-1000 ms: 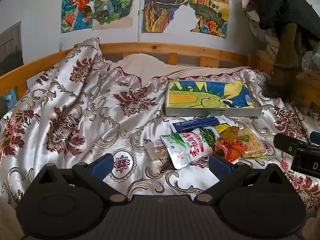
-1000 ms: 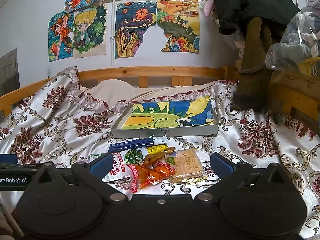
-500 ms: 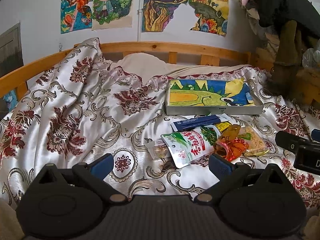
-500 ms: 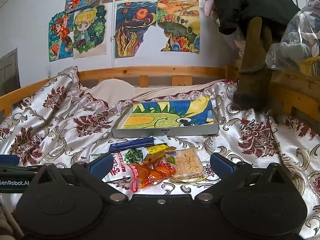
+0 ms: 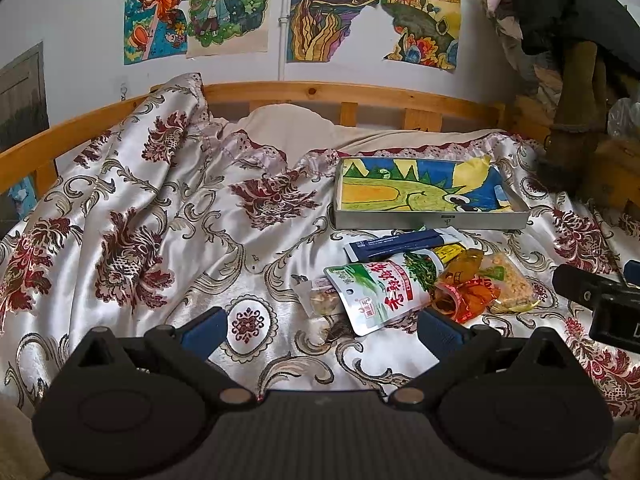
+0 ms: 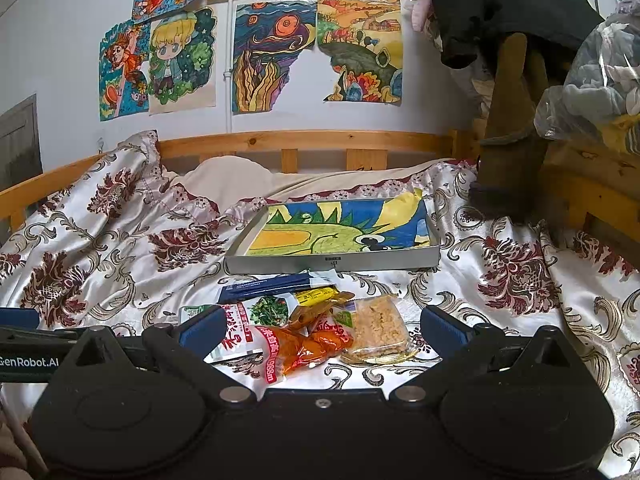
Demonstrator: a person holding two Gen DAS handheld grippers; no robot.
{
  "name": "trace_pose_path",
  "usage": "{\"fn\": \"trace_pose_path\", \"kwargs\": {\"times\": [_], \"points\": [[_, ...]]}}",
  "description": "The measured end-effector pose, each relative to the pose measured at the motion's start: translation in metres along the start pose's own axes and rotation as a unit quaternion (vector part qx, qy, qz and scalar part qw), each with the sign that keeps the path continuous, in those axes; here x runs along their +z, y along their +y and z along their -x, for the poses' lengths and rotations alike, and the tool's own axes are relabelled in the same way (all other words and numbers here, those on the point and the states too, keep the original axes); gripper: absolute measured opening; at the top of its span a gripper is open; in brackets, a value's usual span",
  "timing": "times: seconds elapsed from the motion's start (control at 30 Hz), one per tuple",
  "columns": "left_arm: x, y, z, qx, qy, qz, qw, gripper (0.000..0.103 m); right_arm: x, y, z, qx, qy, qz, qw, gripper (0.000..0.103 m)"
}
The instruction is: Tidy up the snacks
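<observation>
Here | left claw (image 5: 320, 330) spread | right claw (image 6: 320, 326) spread | snack packets (image 6: 316, 328) heaped on bedspread (image 5: 160, 220) before tray (image 6: 332, 262)

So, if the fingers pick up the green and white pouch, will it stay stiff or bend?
The green and white pouch looks like thin glossy film lying flat, so it will probably sag and may slip. It overlaps neighbouring snacks, so lifting could drag them.

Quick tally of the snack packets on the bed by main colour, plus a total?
Dark blue packet: 1
Green-and-white pouch: 1
Yellow packet: 1
Orange packets: 2
Clear packets (cracker, small one): 2
Total: 7
</observation>
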State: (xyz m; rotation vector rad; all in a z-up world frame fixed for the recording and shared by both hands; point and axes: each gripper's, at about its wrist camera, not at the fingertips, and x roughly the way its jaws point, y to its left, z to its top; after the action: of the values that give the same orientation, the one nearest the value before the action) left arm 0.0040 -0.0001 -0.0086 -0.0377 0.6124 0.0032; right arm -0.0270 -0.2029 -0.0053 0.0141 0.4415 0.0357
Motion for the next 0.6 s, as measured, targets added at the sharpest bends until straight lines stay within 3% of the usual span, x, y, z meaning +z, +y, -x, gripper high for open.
{"fn": "trace_pose_path", "kwargs": {"times": [0.43, 0.6], "points": [[0.001, 0.000, 0.003, 0.010, -0.005, -0.002, 0.9999, 0.103, 0.001, 0.000, 0.004, -0.001, -0.008, -0.001, 1.000, 0.102], [0.008, 0.001, 0.013, 0.001, -0.015, 0.008, 0.9999, 0.103, 0.003, -0.003, 0.007, 0.002, -0.016, -0.029, 0.999, 0.102]]}}
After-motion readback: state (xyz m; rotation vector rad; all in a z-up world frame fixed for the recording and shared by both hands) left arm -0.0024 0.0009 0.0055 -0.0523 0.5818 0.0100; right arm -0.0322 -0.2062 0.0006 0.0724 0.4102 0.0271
